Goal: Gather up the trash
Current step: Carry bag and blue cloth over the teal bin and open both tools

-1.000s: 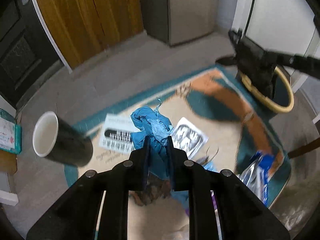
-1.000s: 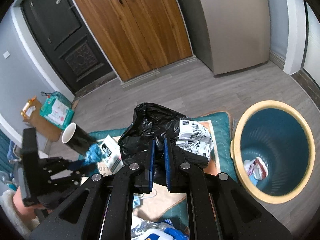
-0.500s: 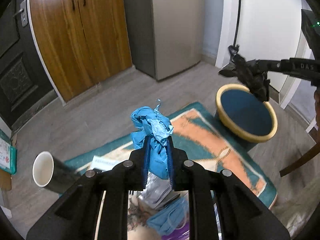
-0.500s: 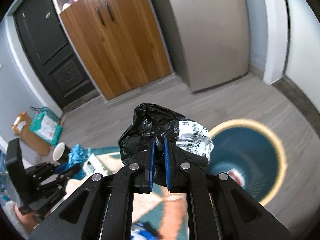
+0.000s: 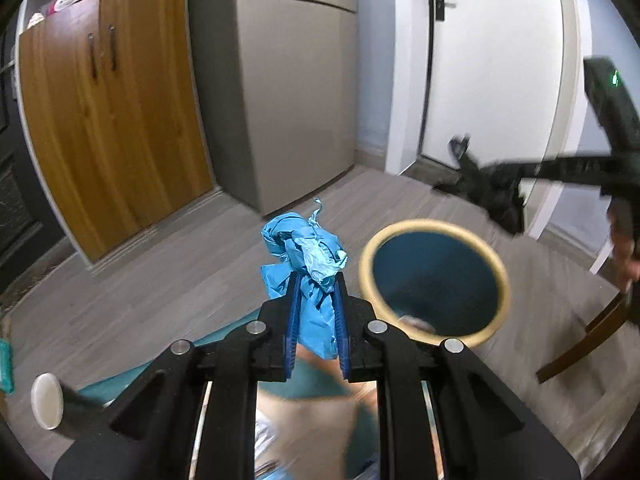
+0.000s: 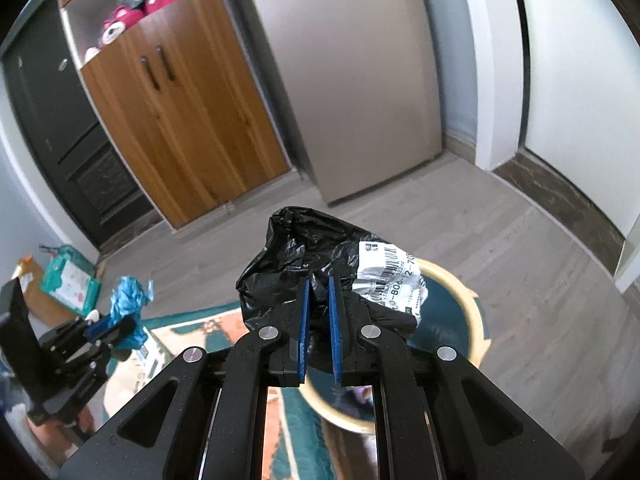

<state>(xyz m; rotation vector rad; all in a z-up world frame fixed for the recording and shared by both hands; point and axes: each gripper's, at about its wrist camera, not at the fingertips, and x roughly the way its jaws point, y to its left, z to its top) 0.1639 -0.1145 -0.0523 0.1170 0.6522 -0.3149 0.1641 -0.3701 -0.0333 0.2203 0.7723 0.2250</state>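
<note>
- Left tongs (image 5: 316,312), low in the frame's centre, pinch a crumpled blue wad (image 5: 304,256); it looks light, soft and springy, so a grip across its bunched middle suits it.
- Right tongs (image 6: 318,312) are clamped on a crumpled black plastic bag (image 6: 304,248) with a white label; thin, slippery film, best held by a gathered fold.
- Just beyond both loads, lower right, stands the yellow-rimmed bin (image 5: 434,226).

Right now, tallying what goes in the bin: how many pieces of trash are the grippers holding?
2. A blue crumpled wad in the left gripper; a black bag in the right gripper. More may lie hidden below.
</note>
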